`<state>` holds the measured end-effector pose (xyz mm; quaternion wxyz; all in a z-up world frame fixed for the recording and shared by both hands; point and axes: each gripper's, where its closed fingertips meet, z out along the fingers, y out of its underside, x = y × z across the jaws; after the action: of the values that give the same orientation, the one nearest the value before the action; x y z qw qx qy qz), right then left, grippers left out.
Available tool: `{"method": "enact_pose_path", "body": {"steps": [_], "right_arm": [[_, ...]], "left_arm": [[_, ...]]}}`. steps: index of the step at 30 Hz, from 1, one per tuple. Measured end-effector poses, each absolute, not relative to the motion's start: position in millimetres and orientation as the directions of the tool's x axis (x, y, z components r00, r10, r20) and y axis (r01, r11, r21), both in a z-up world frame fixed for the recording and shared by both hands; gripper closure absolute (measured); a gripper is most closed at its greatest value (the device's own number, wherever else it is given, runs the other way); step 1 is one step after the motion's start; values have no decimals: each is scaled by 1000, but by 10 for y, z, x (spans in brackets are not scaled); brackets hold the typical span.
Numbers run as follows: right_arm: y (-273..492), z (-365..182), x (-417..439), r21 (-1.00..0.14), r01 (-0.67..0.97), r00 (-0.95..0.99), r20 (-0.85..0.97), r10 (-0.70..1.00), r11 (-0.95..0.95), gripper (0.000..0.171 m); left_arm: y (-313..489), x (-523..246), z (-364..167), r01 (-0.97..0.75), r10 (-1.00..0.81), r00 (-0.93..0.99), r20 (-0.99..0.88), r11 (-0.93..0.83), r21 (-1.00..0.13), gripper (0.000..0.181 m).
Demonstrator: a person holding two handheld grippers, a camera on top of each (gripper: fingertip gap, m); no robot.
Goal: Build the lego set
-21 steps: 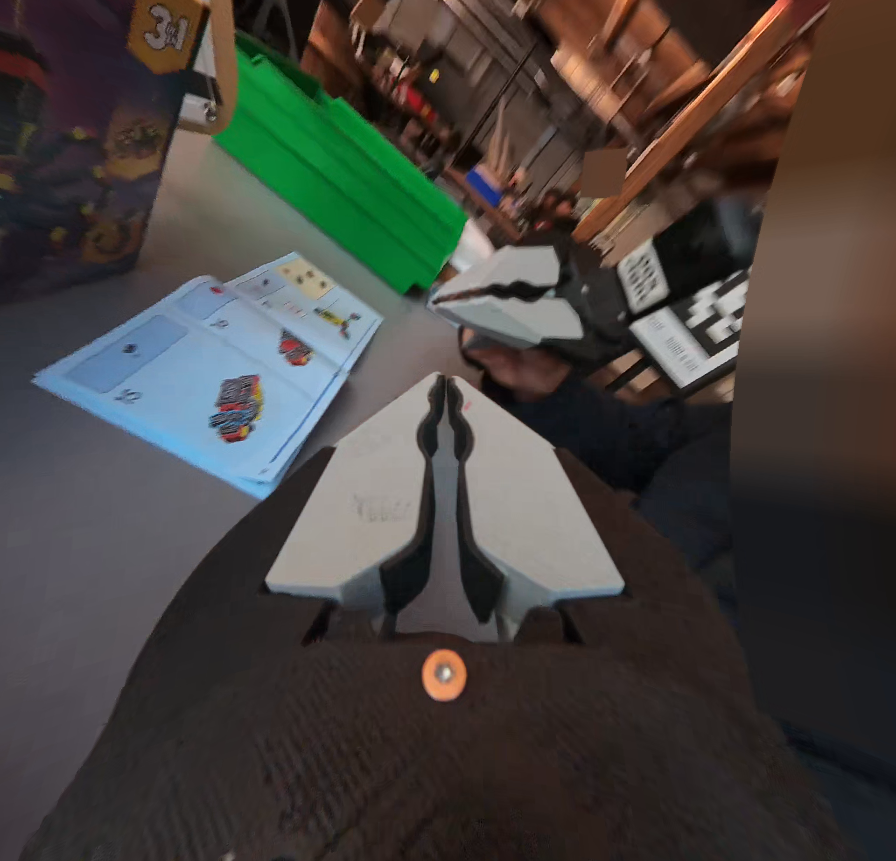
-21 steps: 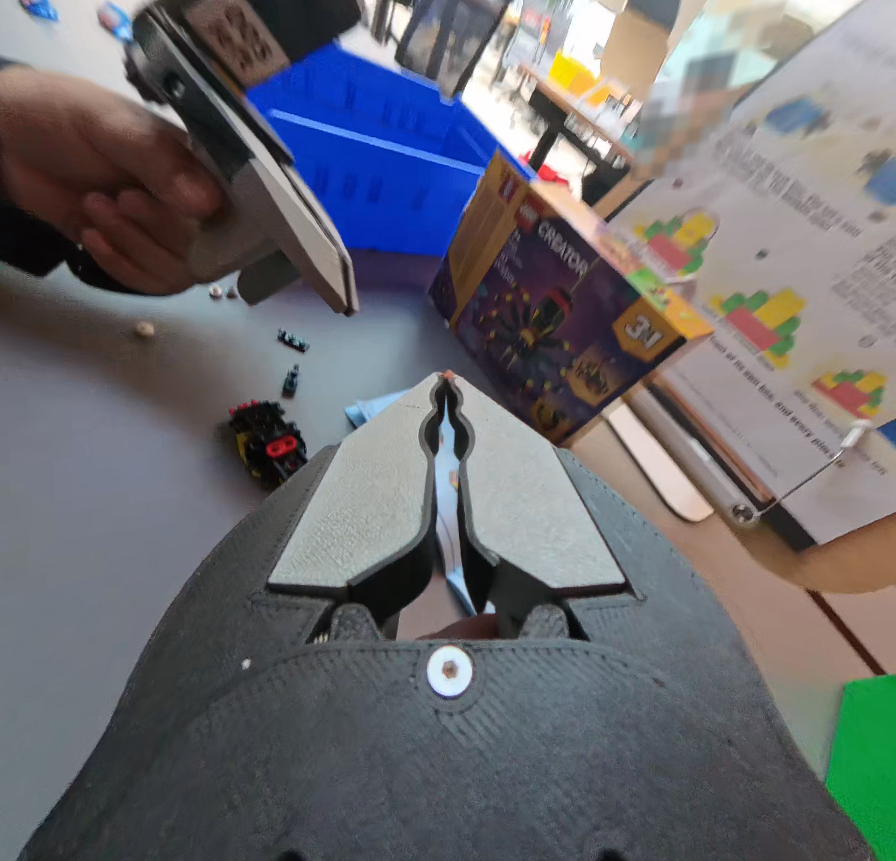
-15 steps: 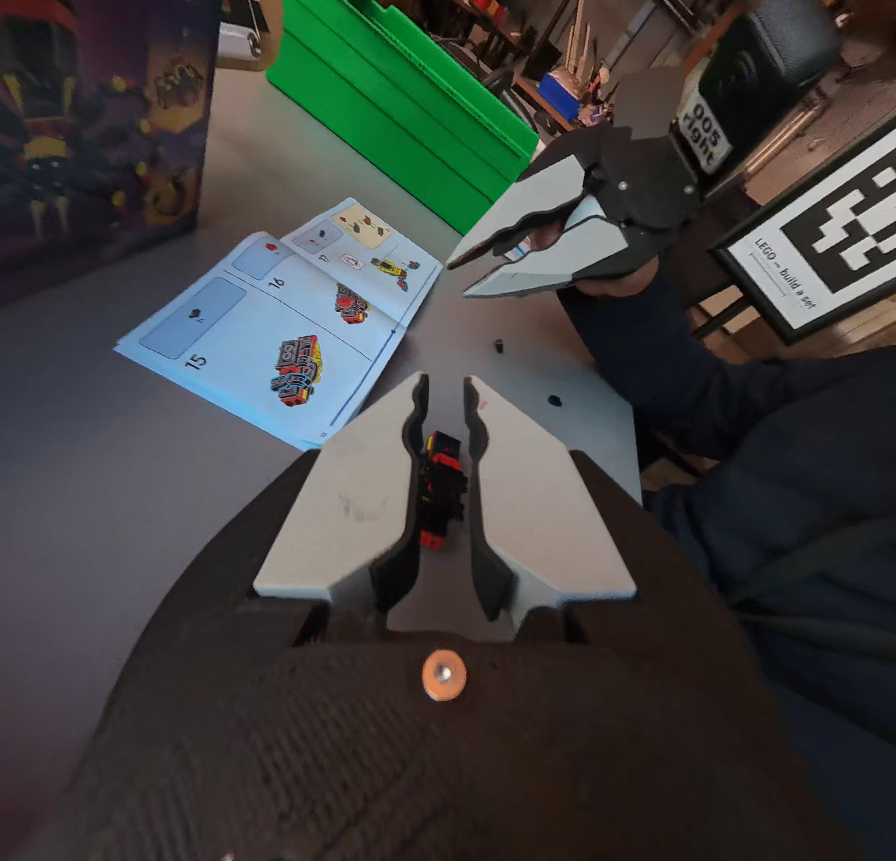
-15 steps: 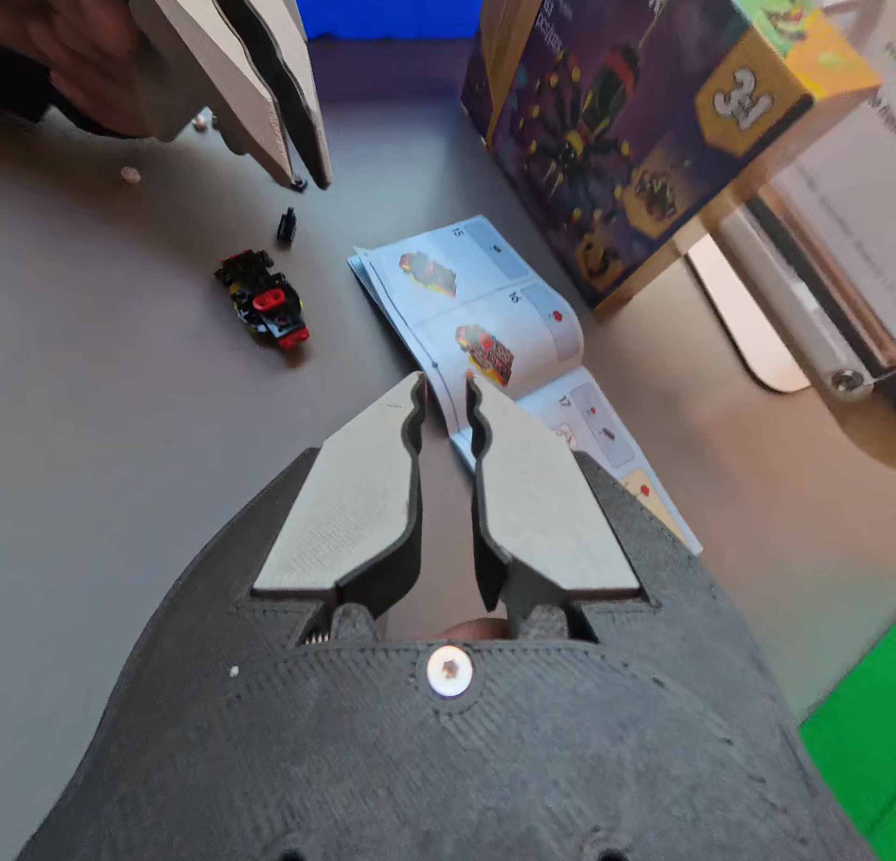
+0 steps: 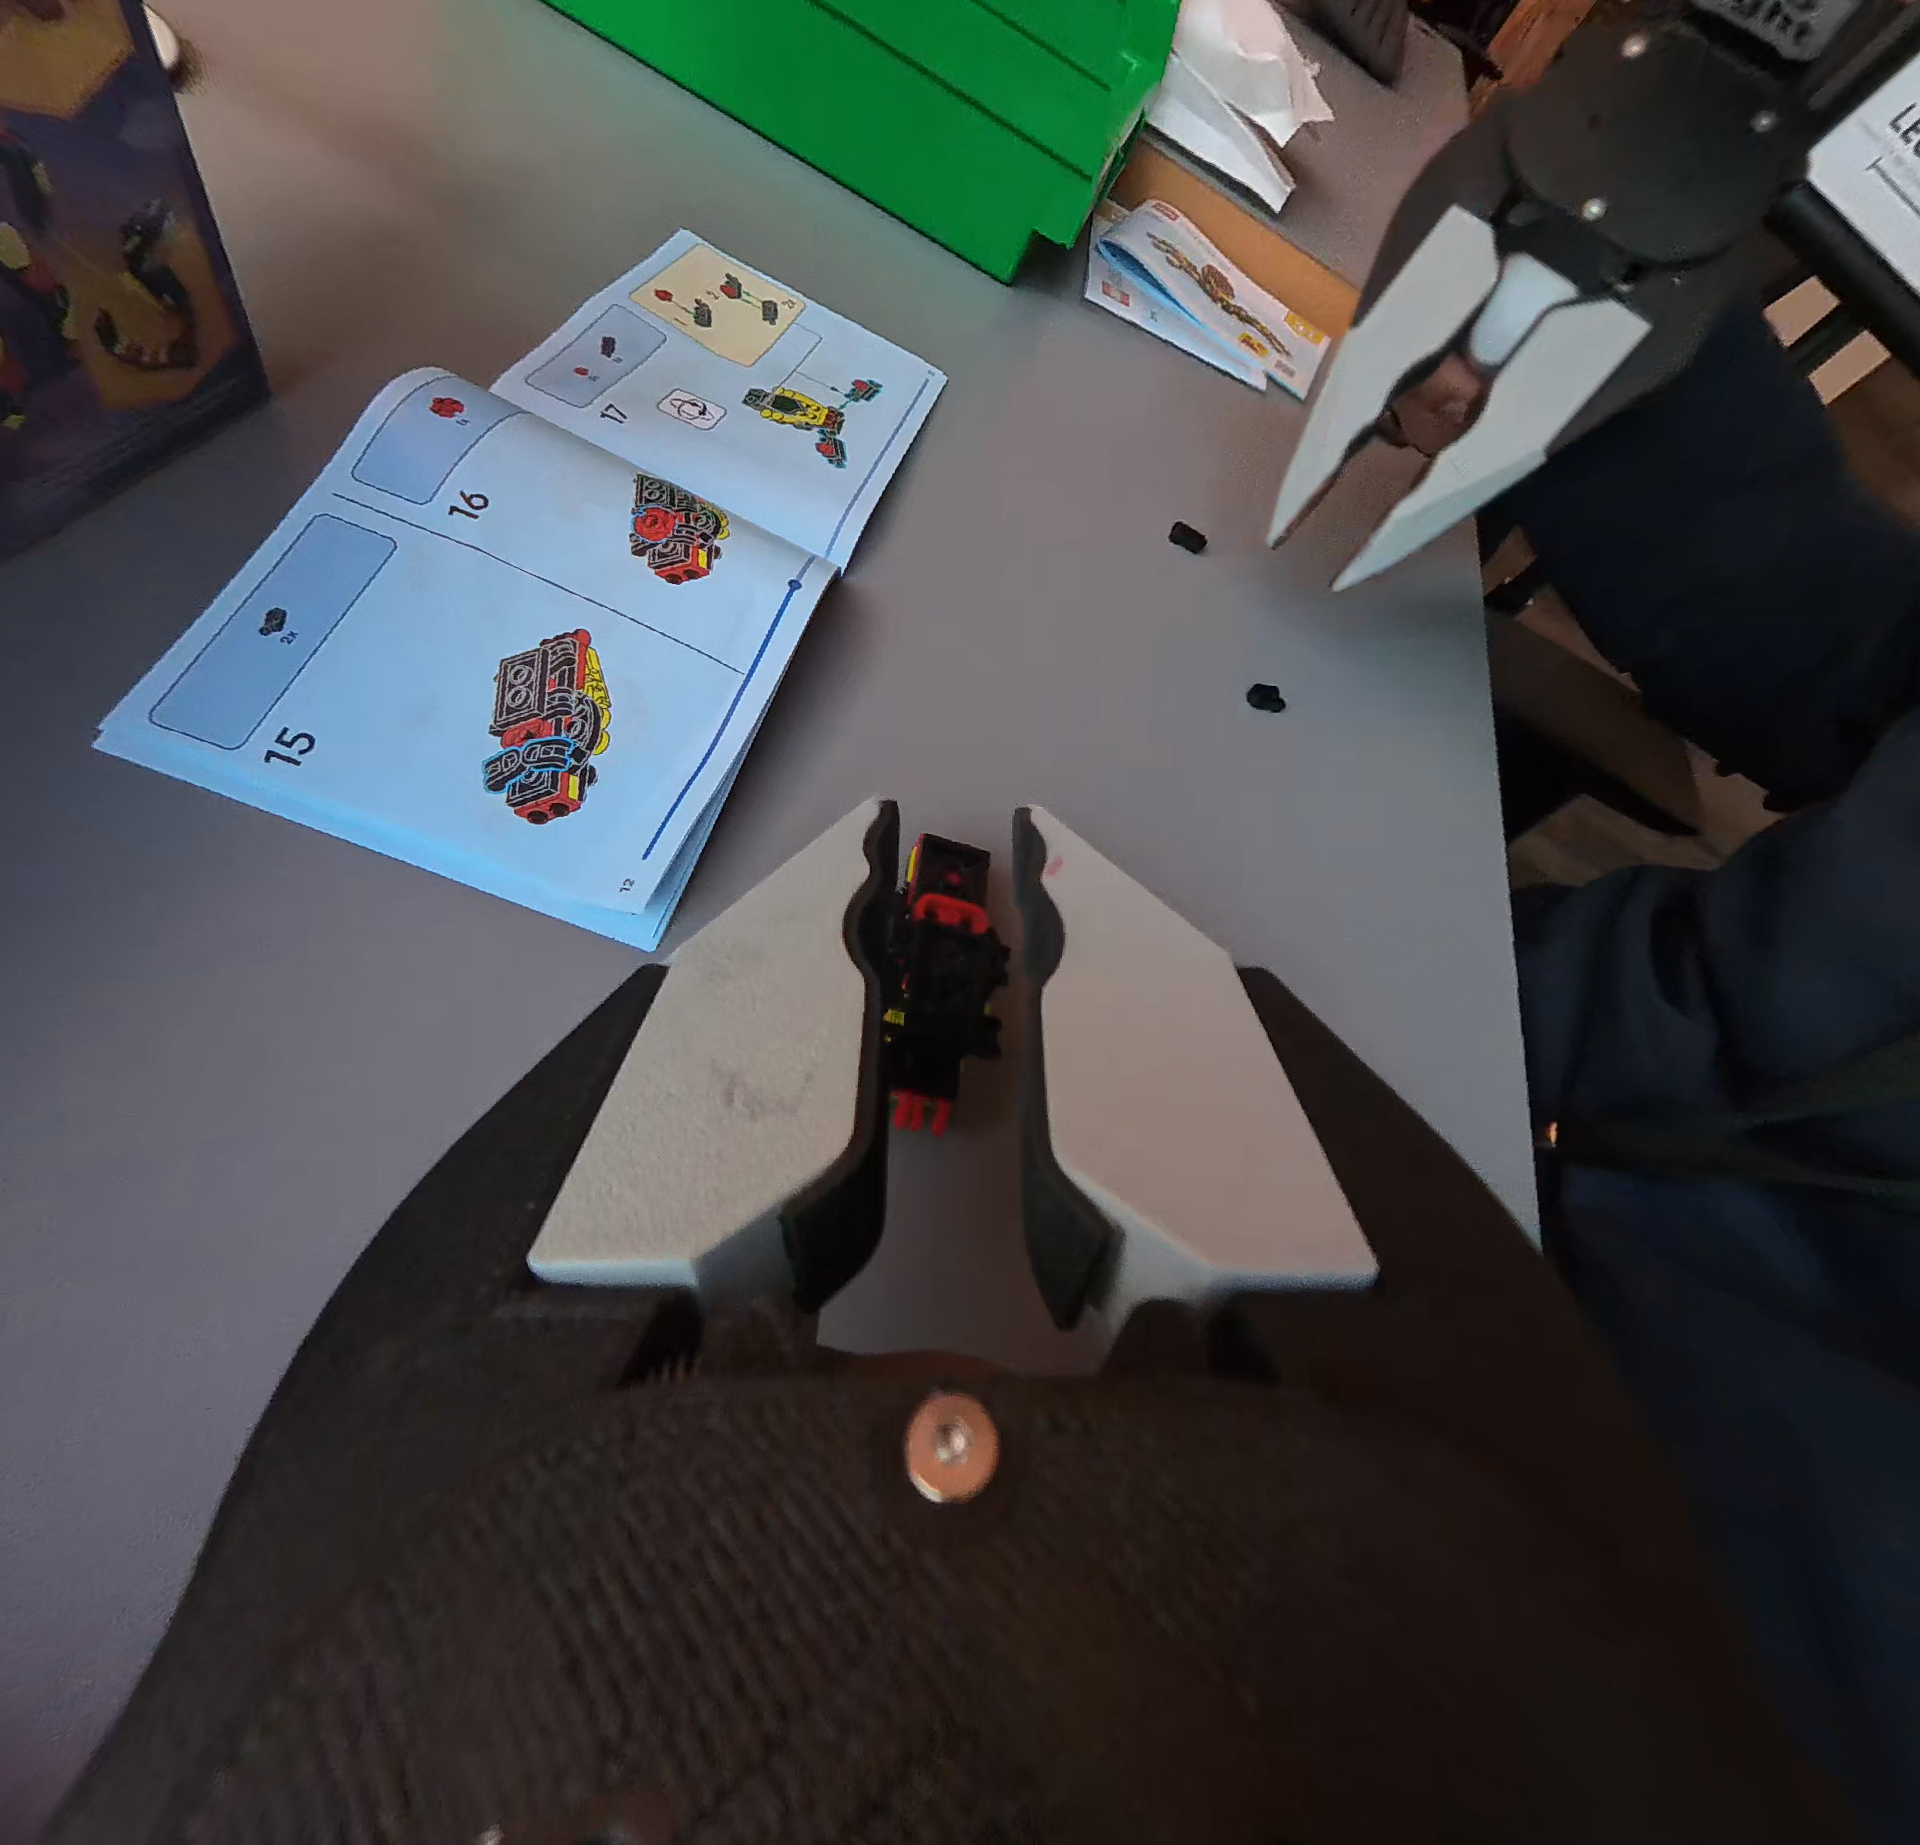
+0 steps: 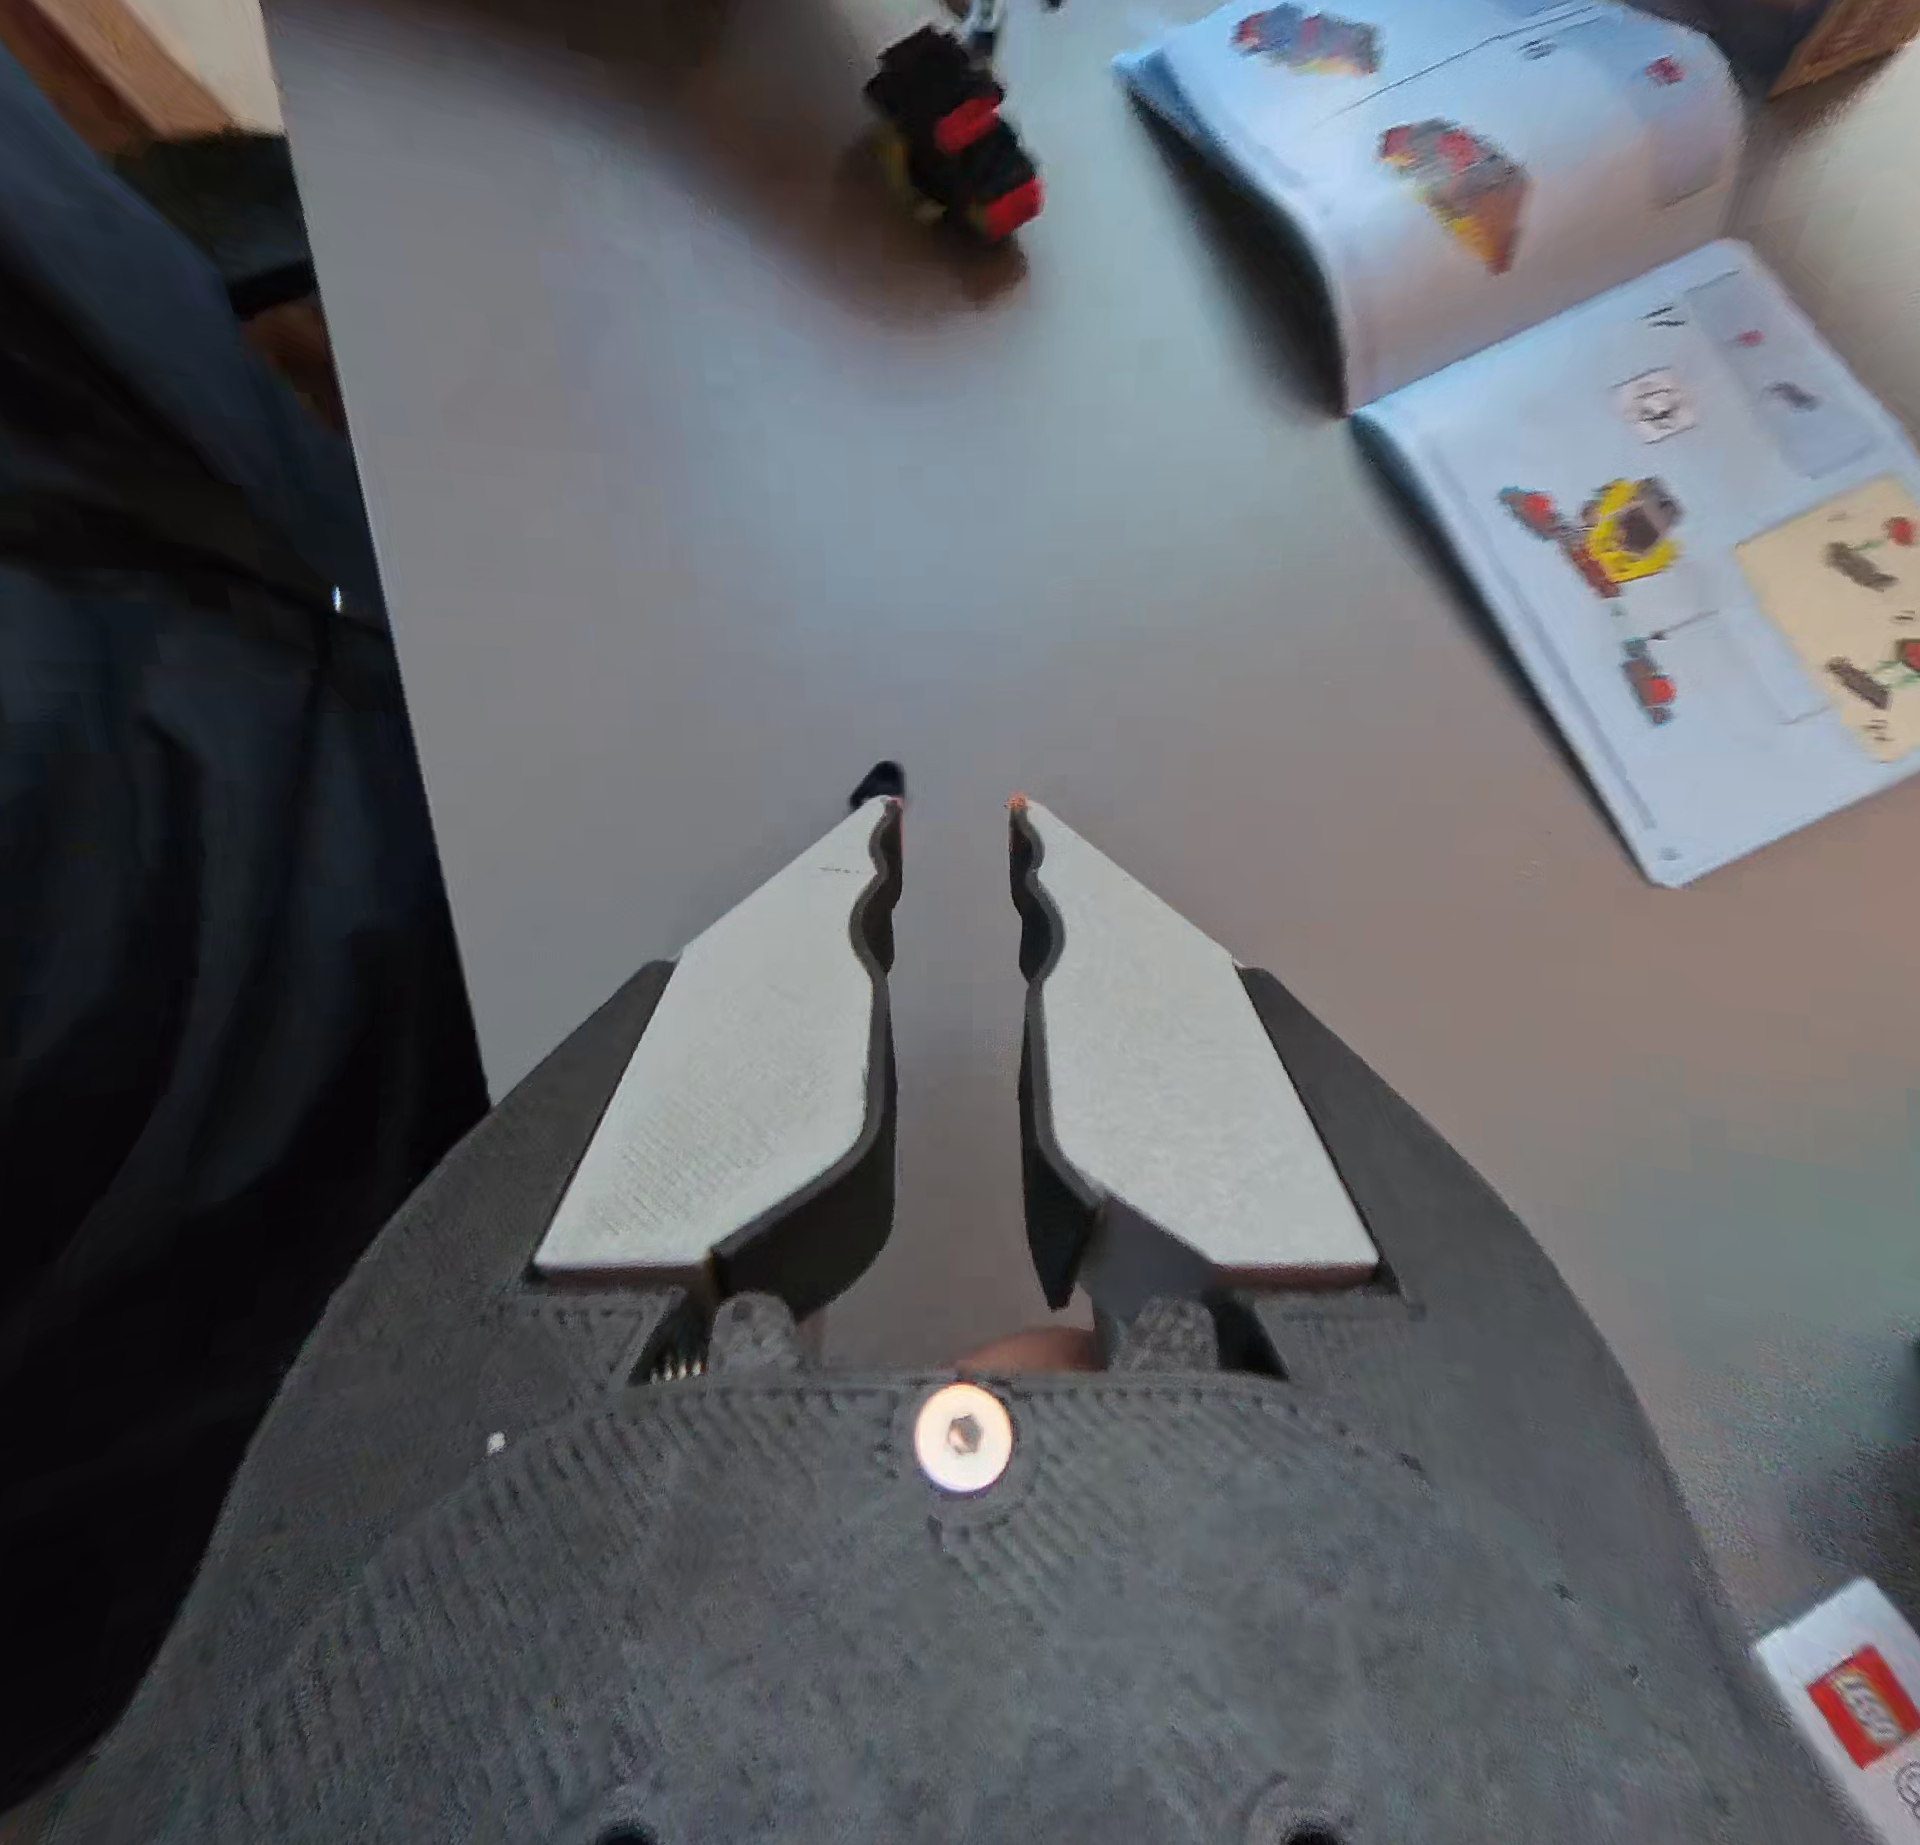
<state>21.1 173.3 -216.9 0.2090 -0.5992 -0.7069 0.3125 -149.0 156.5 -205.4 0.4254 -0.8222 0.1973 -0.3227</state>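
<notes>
A small black, red and yellow lego model (image 5: 945,974) lies on the grey table (image 5: 312,1068) and shows in the gap between the fingers of my left gripper (image 5: 954,816). That gripper is open and does not grip the model. My right gripper (image 6: 956,806) is open and empty, pointing down at the table. A small black piece (image 6: 878,782) lies just past its left fingertip. The left wrist view shows the right gripper (image 5: 1311,561) near two small black pieces (image 5: 1187,536) (image 5: 1264,697). The model (image 6: 956,148) lies far ahead in the right wrist view.
An open instruction booklet (image 5: 520,569) lies left of the model. A green bin (image 5: 883,60), a second booklet (image 5: 1195,299) and the set's box (image 5: 83,237) stand farther back. The table's near edge (image 5: 1501,860) runs beside a person's dark sleeve (image 5: 1714,1068). There is about 20 cm between the tips of the two grippers.
Both grippers went from shut to open and tipped down toward the table. The left one came over the model; the right one swung from near the booklet to the small black piece.
</notes>
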Motion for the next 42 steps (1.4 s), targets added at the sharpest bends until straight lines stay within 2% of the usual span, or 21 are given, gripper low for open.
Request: {"method": "enact_pose_path", "body": {"steps": [4,10,13,15,16,20,23,25,28,31,36,42], "right_arm": [[1562,-2360,265,-638,748,-227,10,974,181,152],[1489,-2434,156,-645,752,-181,-5,984,135,149],[1532,-2519,129,-614,781,-134,15,991,115,149],[1508,-2513,93,-626,773,-132,7,991,107,157],[1507,-2515,83,-625,773,-131,7,991,107,166],[1587,-2491,-21,-652,745,-139,52,989,139,167],[1482,-2267,-272,-748,626,-246,76,966,219,166],[1361,-2086,-477,-793,530,-336,130,933,302,166],[1288,-1969,-735,-792,464,-413,203,888,396,166],[1249,-1965,-888,-799,457,-459,165,873,391,166],[1253,-1950,-968,-835,434,-475,108,873,339,166],[1246,-1881,-936,-850,342,-491,202,848,401,166]], "left_arm": [[1541,-1443,-2096,-97,-618,715,328,-552,-828,162],[1502,-1381,-2127,-166,-647,715,264,-525,-835,162],[1469,-1336,-2147,-202,-666,707,239,-514,-834,161],[1418,-1267,-2152,-229,-693,683,230,-503,-834,160],[1391,-1226,-2156,-247,-709,671,219,-492,-835,159],[1276,-1054,-2186,-370,-783,614,99,-397,-840,155],[1266,-940,-2158,-426,-797,604,-17,-305,-852,155],[1259,-849,-2095,-404,-799,601,-26,-275,-872,155],[1267,-786,-1970,-335,-796,606,-14,-239,-911,157],[1297,-836,-1847,-295,-780,623,-53,-171,-940,163],[1314,-920,-1907,-338,-772,630,-86,-172,-925,168],[1249,-841,-1904,-261,-804,592,58,-259,-930,167]]}}
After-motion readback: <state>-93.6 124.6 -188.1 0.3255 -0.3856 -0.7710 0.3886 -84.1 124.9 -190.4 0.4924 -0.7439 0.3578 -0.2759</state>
